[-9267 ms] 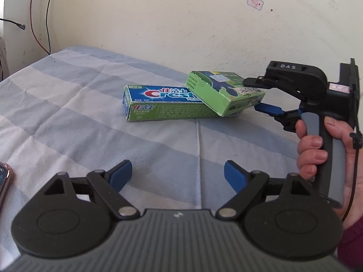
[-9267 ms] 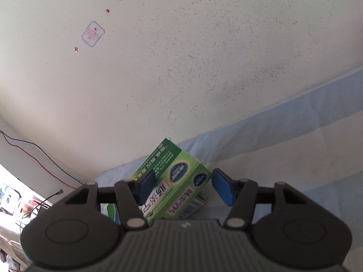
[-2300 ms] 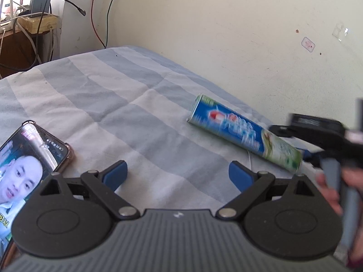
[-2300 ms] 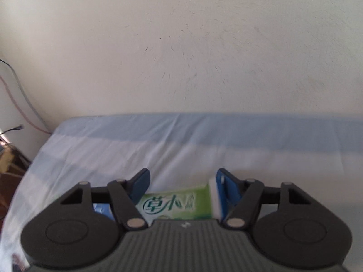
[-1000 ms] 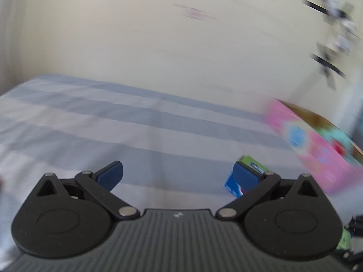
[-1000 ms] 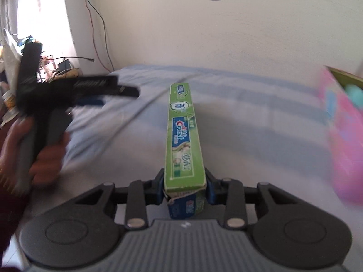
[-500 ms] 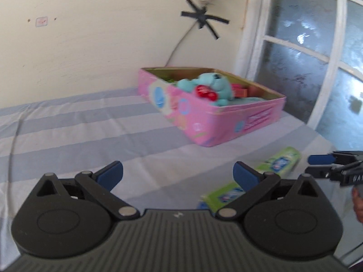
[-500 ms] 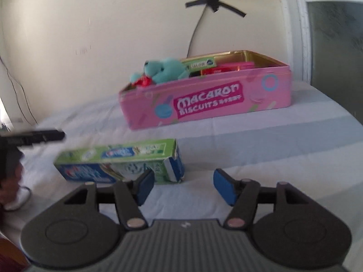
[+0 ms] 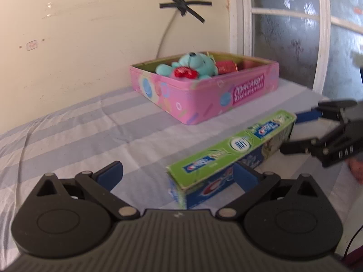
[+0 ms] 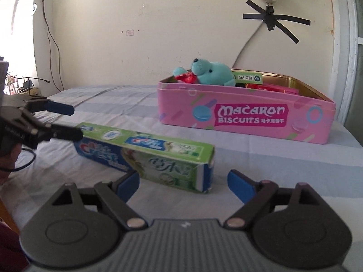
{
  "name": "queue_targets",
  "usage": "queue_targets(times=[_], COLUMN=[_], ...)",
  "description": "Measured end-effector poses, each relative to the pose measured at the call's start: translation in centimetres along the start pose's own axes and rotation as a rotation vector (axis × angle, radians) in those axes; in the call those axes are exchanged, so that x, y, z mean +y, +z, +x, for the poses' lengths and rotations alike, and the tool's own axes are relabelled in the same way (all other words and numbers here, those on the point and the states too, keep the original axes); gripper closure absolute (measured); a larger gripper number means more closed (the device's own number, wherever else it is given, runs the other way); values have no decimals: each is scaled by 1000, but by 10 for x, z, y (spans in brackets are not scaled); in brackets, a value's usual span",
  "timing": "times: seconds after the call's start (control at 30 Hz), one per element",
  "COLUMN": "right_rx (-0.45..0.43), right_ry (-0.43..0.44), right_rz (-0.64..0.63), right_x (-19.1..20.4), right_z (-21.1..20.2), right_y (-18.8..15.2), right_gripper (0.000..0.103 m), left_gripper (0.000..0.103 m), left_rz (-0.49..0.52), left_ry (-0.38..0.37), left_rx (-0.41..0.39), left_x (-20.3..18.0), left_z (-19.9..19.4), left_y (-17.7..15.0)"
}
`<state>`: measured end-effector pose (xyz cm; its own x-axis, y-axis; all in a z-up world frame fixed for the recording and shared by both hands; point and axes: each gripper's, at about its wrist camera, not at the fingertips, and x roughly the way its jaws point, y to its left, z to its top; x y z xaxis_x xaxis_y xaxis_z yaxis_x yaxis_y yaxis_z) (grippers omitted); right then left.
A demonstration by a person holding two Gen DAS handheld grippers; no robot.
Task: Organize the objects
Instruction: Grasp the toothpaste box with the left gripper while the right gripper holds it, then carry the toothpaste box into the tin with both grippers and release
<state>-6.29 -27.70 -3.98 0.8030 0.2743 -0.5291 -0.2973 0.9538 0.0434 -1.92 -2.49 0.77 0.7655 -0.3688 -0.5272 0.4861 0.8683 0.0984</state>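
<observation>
From the left wrist view, a bed sheet in pale blue and white stripes covers the flat surface, running back to a cream plastered wall and, to the right, a white-framed window with frosted, mottled glass. A pink rectangular tin stands open near the wall, holding a teal plush toy and some red packets. The long green-and-blue cardboard toothpaste box lies flat on the sheet in front of the tin, apart from it. The left gripper is spread wide, its right blue pad just beside the box's near end; whether it touches cannot be told. The right gripper shows at the box's far end, jaws parted, holding nothing. From the right wrist view, the tin's long glossy side reads "Macaron Biscuits", its inner wall is gold metal, and a green carton lies behind the plush toy. This view alone shows crossed black tape fixing a cable under a white power strip on the wall, and thin wires hanging at the far left. The toothpaste box lies slantwise, its torn flap end facing the right gripper, whose blue pads stand well apart with the box end just beyond them. The left gripper reaches in at the box's far end.
</observation>
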Motion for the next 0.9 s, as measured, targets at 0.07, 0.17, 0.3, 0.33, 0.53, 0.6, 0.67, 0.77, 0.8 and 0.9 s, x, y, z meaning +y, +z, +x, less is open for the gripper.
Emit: queue_targets(times=[0.07,0.17,0.3,0.33,0.53,0.6,0.67,0.77,0.8,0.9], right_rx=[-1,-6,64,56,-68,-122,-158,-156,-140,-69], right_ry=[6,-1,55,35,-12,-67,-121,-176,-184,-214], right_rz=[2,-63,-127,-126,-82,-103,-110,-111,-108,-112], right_x=[-5,-5,2,3,-18,-26,-39,-65,-74,-98], right_z=[2,3,21,22,-2,-7,-6,5,11,36], right_y=[2,6,8,10,46,66,82,99,104,113], right_gripper=[15,15,31,32,38,38,38,37,37,37], left_gripper=[0,13,29,30,26,23,21,20,20,20], left_rz=[20,51,83,74,167,190,183,165,160,127], left_ry=[10,-7,5,4,28,51,59,65,63,36], left_rx=[8,45,71,59,-81,-124,-136,-116,-97,-14], left_x=[-7,-18,-29,-27,-34,-45,-55,-70,-73,-78], left_z=[5,13,21,18,13,26,45,76,86,114], left_y=[1,0,5,12,84,107,126,142,146,152])
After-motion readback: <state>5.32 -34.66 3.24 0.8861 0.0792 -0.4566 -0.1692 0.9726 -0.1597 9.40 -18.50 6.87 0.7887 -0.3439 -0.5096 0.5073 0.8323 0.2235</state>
